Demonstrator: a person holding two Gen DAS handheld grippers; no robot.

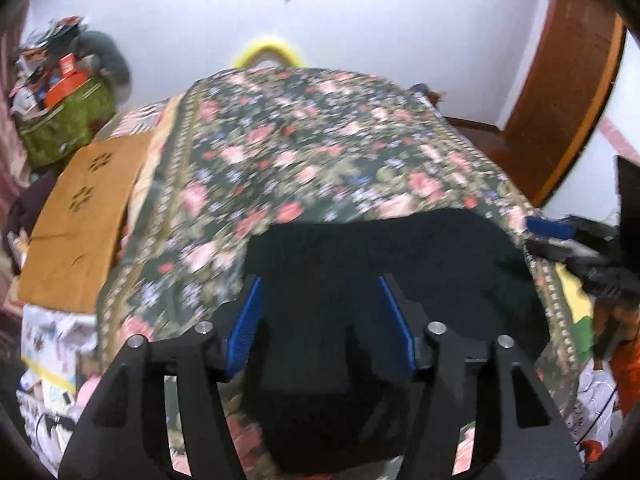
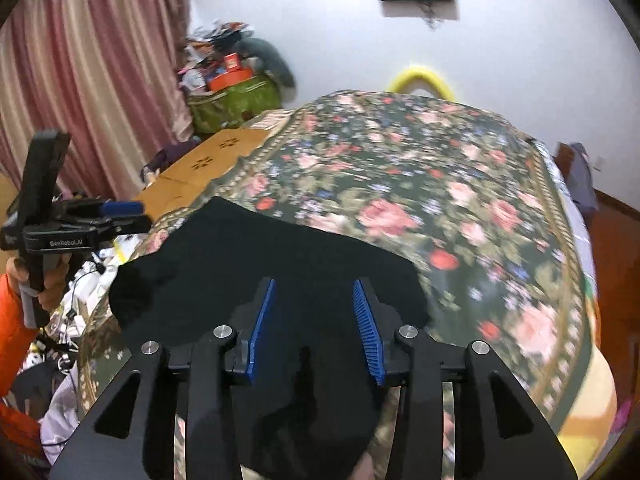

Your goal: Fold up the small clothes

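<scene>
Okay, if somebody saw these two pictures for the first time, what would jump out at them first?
Probably the floral bedspread filling the middle of both views, with a black garment lying on its near edge. Next, each gripper's blue-padded jaws stand open over that garment: left gripper, right gripper. Pink curtains hang at the far left of the right view.

One black garment (image 2: 256, 280) lies on one bed with one floral cover (image 2: 440, 184). Two hand-held grippers: the left hand-held gripper (image 1: 320, 308) and the right hand-held gripper (image 2: 314, 312). One tan mat (image 1: 80, 216), one green bag (image 2: 232, 104), one pink curtain (image 2: 92, 60).
</scene>
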